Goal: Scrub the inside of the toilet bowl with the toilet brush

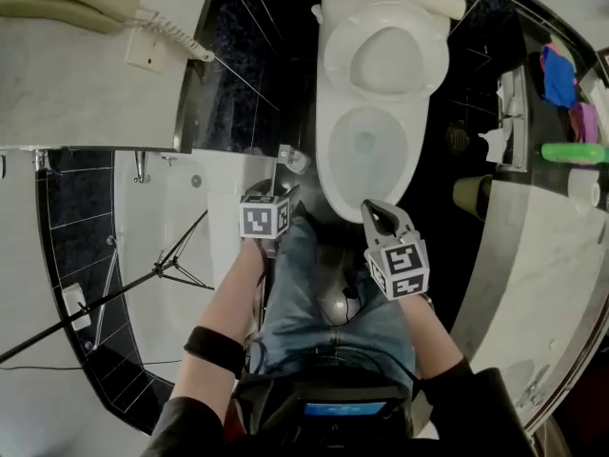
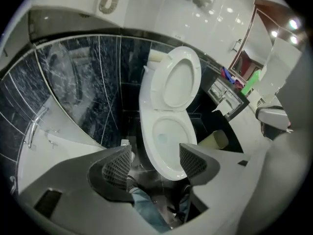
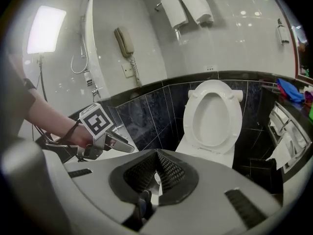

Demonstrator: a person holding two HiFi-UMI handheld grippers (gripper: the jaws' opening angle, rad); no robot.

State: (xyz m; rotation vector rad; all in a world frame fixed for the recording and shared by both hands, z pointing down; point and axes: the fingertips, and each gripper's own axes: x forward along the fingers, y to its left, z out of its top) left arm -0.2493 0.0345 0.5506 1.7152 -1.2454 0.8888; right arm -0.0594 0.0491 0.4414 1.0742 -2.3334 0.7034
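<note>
The white toilet [image 1: 366,150] stands at the top middle of the head view, its seat and lid [image 1: 385,60] raised and the bowl open. No toilet brush shows plainly; a small pale object [image 1: 291,158] sits on the floor left of the toilet's base. My left gripper [image 1: 284,196] hangs near the bowl's front left. In the left gripper view it [image 2: 155,153] is open and empty, with the bowl rim [image 2: 168,168] beyond the jaws. My right gripper [image 1: 373,212] is at the bowl's front right. Its pads meet at the tips [image 3: 156,154], with nothing between them.
A white tub [image 1: 152,217] curves along the left, with a dark tripod [image 1: 143,279] across it. A wall phone [image 1: 76,3] hangs at the upper left. A counter [image 1: 552,246] with coloured items runs down the right, a bin [image 1: 471,195] beside it. The person's jeans [image 1: 324,293] are below.
</note>
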